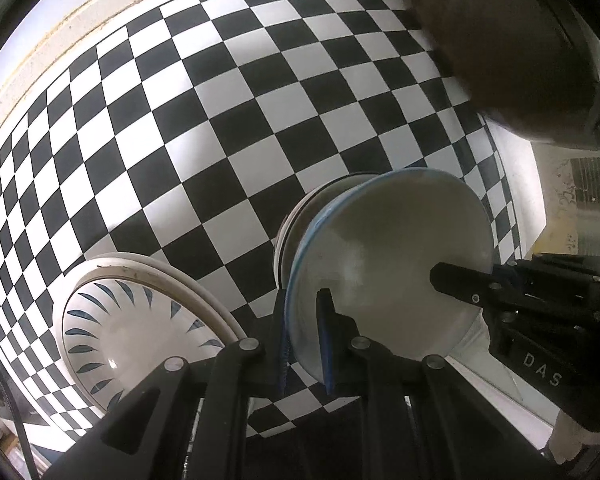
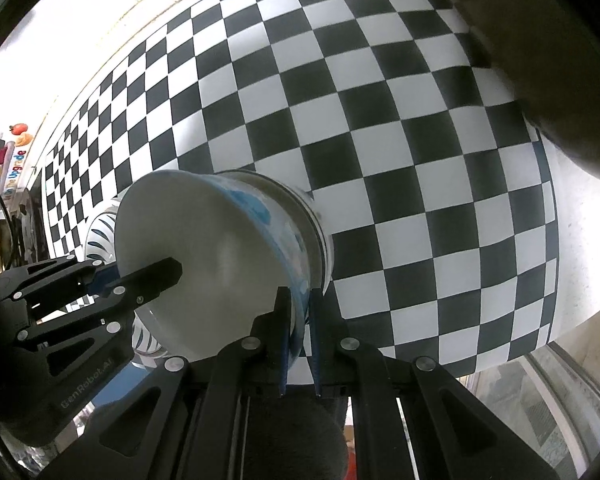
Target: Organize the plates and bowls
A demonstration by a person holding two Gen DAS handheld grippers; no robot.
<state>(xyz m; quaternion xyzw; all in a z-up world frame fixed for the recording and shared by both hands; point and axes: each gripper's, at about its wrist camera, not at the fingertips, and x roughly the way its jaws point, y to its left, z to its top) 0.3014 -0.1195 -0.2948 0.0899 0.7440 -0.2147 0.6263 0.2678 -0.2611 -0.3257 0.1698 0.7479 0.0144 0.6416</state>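
Observation:
A white bowl with a blue rim is held by both grippers over the checkered table. My left gripper is shut on its rim on one side. My right gripper is shut on the opposite rim; the bowl shows blue painting on its outer wall. The bowl sits in or just above another pale bowl, also in the right wrist view. Each gripper shows in the other's view: the right one, the left one.
A stack of white plates with blue leaf marks lies on the checkered cloth to the left, partly visible in the right wrist view. A brown rounded object looms at upper right. The table edge is at right.

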